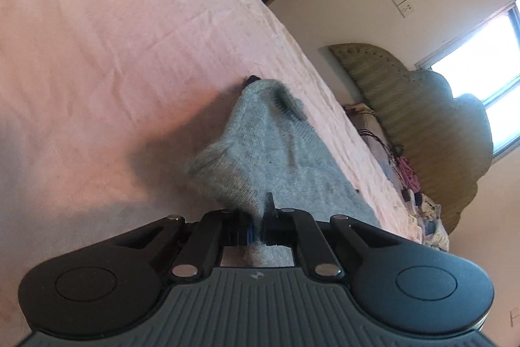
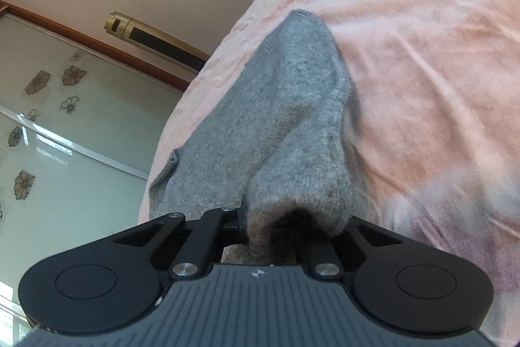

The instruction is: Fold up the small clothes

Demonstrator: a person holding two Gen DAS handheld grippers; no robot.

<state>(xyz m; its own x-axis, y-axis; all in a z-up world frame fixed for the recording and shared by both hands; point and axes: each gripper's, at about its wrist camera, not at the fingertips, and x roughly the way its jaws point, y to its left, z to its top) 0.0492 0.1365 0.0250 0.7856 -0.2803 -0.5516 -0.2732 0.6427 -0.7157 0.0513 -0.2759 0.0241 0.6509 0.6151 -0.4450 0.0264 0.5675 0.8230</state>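
On pink bedsheet point(image 1: 97, 38): left claw point(image 1: 256, 217), right claw point(image 2: 260, 220) both clamping grey sock point(image 1: 260, 145).

2 wrist cams, tilted, close over pink bed point(image 1: 97, 54), both apparently sharing grey knit point(image 2: 292, 106)

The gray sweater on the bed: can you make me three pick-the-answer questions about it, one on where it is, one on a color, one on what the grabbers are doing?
1. Where does the gray sweater lie?
A. on a pink bedsheet
B. on a wooden floor
C. in a basket

2. What color are the wall sockets?
A. red
B. white
C. black

3. What are the left gripper and right gripper doing?
A. both open, apart from it
B. one holds a hanger
C. both pinching the sweater

Answers: 1 A, pink sheet surrounds it; 2 B, the plates look white; 3 C, knit is bunched between each pair of fingers.
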